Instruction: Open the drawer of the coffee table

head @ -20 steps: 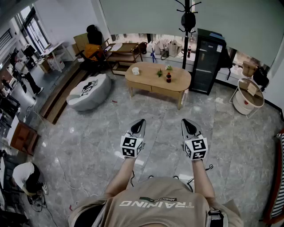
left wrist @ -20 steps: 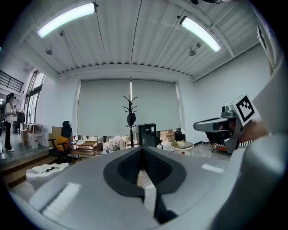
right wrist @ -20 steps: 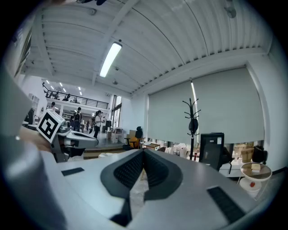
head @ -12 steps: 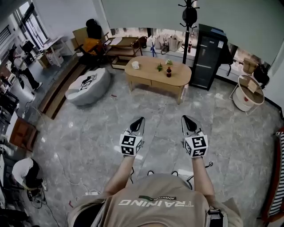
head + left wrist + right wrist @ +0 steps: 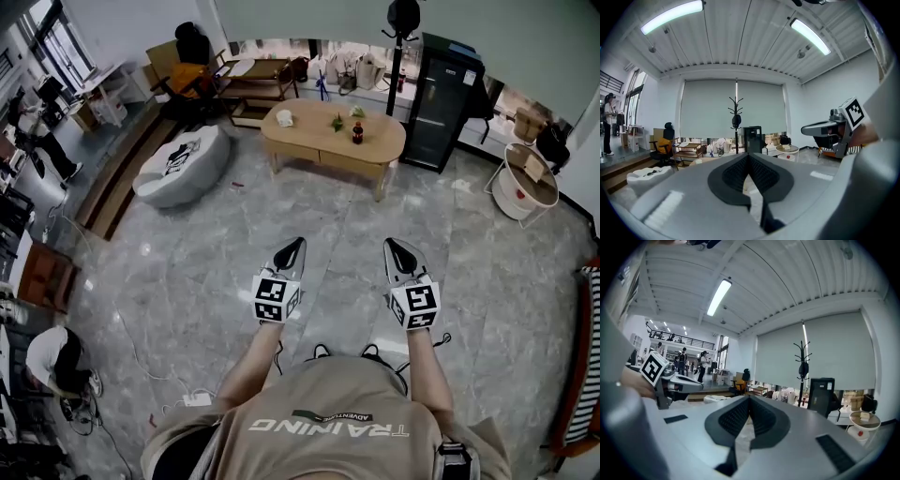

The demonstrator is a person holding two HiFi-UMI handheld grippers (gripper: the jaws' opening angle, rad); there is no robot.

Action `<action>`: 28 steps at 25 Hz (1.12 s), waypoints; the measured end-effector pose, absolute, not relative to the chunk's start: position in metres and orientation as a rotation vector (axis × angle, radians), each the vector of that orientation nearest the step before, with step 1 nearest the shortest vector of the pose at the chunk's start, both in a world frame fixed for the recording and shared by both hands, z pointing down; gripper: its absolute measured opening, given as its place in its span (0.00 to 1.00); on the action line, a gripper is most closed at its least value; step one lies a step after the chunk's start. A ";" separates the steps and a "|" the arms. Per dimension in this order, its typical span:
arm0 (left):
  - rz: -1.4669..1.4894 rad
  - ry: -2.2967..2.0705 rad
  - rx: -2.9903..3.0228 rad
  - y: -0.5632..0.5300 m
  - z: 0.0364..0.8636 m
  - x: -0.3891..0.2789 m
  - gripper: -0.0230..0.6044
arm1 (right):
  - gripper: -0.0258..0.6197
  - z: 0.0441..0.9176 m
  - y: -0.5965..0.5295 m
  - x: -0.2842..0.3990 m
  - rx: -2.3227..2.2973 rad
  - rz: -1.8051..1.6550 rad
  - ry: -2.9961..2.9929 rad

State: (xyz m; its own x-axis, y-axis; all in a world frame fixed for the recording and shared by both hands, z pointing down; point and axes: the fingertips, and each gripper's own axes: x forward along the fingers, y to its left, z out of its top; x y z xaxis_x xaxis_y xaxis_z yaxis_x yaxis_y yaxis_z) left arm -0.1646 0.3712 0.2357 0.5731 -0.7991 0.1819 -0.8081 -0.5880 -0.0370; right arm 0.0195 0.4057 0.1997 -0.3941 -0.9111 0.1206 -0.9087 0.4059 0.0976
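We hold the left gripper [image 5: 294, 246] and right gripper [image 5: 395, 247] over the near floor, both closed tight on nothing, well apart from the far coffee table [image 5: 319, 131], whose drawer [image 5: 345, 164] looks shut, so the whole task remains.

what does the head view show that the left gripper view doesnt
Only the head view: the coffee table's top with a dark bottle standing on it, and the person's shirt. Only the left gripper view: the ceiling light strips, and the left tool up close, jaws together with nothing between them. Both: the coat stand, the black cabinet beside it and the right tool.
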 end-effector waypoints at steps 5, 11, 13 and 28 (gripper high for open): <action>0.292 -1.366 2.712 0.364 0.259 -0.180 0.05 | 0.05 0.209 0.412 0.024 1.668 0.002 -2.460; 0.299 -1.353 2.693 0.349 0.265 -0.180 0.05 | 0.05 0.221 0.407 0.030 1.619 0.037 -2.430; 0.307 -1.368 2.693 0.340 0.262 -0.175 0.05 | 0.05 0.225 0.397 0.033 1.609 0.043 -2.442; 0.326 -1.442 2.699 0.282 0.252 -0.084 0.05 | 0.05 0.235 0.316 0.109 1.514 0.043 -2.526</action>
State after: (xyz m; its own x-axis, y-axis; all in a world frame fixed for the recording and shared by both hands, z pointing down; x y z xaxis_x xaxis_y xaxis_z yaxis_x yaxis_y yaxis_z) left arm -0.0839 0.2822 0.2522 0.5390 -0.8143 0.2156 -0.8279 -0.5593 -0.0425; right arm 0.1093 0.3159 0.2350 -0.4572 -0.8705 0.1821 -0.8762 0.4760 0.0757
